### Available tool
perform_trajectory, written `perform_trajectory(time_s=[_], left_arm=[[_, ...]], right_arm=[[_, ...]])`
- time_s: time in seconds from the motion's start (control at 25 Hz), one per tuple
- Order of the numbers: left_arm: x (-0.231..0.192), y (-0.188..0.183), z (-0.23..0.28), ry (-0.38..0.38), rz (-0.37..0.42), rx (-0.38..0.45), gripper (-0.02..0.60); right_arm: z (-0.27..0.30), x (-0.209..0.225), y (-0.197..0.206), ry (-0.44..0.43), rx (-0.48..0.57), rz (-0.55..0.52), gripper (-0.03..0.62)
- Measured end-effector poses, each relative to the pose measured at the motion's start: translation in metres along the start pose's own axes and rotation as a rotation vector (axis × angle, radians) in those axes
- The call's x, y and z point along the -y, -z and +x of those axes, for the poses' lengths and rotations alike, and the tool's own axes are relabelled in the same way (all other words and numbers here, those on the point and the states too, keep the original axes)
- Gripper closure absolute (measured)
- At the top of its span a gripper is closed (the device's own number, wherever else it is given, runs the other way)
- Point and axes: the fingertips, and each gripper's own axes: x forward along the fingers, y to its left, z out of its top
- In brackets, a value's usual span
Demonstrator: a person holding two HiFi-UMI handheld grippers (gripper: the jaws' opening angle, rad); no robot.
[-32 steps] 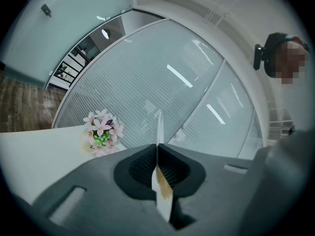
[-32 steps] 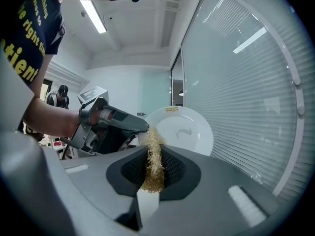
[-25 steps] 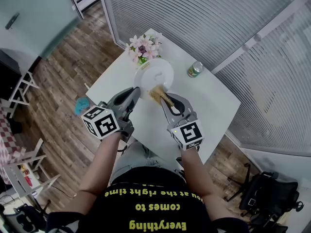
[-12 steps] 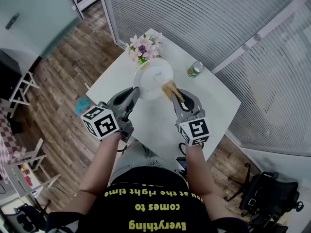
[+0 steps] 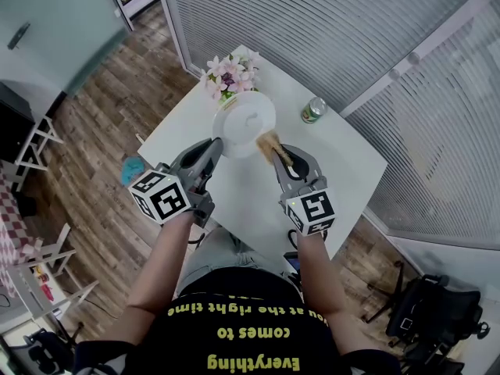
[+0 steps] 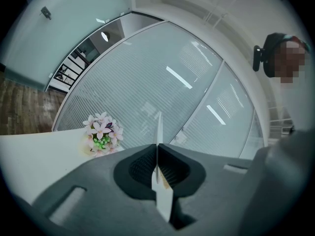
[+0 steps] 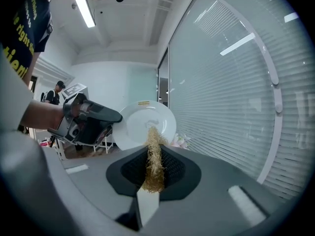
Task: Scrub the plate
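The left hand-held gripper (image 5: 216, 145) is clenched on the rim of the plate (image 5: 248, 119). It holds the plate on edge above the white bench (image 5: 344, 170), just in front of the flowers (image 5: 229, 75). The right hand-held gripper (image 5: 284, 156) grasps a straw-coloured scrubber (image 5: 271, 141), its tip at the plate's face near the rim. A can (image 5: 314, 111) stands further right, well apart.
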Motion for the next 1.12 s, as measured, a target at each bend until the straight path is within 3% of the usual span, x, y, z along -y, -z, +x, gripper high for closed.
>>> perform_trajectory(time_s=[0.68,0.96,1.12], left_arm=[[-0.006,-0.005,0.002,-0.029,-0.014,0.026,0.572],[-0.004,-0.005,0.007,0.001,-0.058,0.039,0.572],[-0.001,-0.004,0.008,0.008,-0.051,0.033,0.572]], right_arm=[[0.011,-0.062,-0.004,-0.166,0.026,0.019,0.556],[0.007,-0.069,-0.010,-0.189,0.032,-0.012,0.556],[0.005,-0.057,-0.007,-0.152,0.021,-0.029,0.556]])
